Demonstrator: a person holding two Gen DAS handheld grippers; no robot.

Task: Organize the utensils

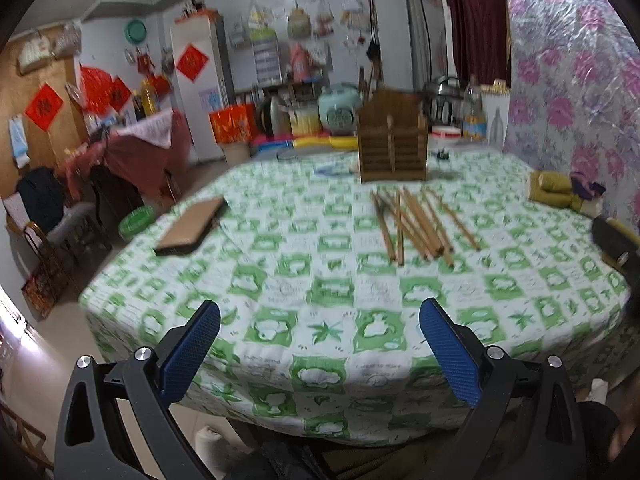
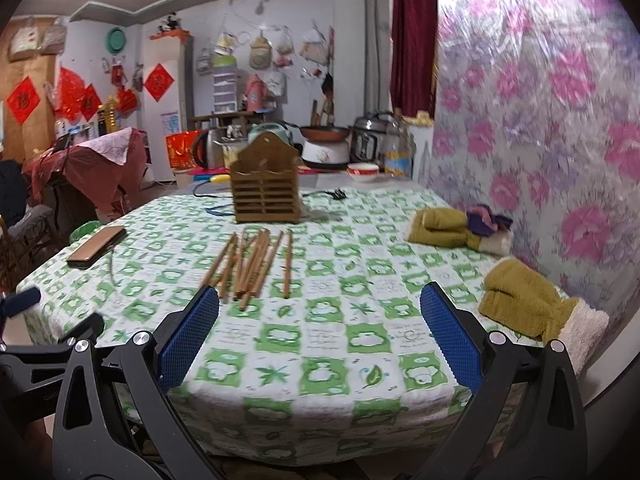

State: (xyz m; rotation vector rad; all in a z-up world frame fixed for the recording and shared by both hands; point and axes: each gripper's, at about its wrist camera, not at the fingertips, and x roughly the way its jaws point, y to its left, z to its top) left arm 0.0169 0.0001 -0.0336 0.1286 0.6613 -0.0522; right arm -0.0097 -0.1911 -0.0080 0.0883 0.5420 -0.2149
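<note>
Holding my left gripper (image 1: 320, 344) and right gripper (image 2: 320, 332) spread wide and empty, I see chopsticks (image 2: 252, 264) loose on the tablecloth (image 2: 320, 340) before the wooden holder (image 2: 266, 184).

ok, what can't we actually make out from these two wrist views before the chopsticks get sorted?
- Slatted brown wooden utensil holder: both views show only its front, so its inside is hidden.
- Loose pile of brown bamboo chopsticks: they overlap and blur, so no exact count.
- Right tool: in the left wrist view it is cut off at the frame edge and smeared.
- Writing on the green-and-white checked tablecloth: too small to read.
</note>
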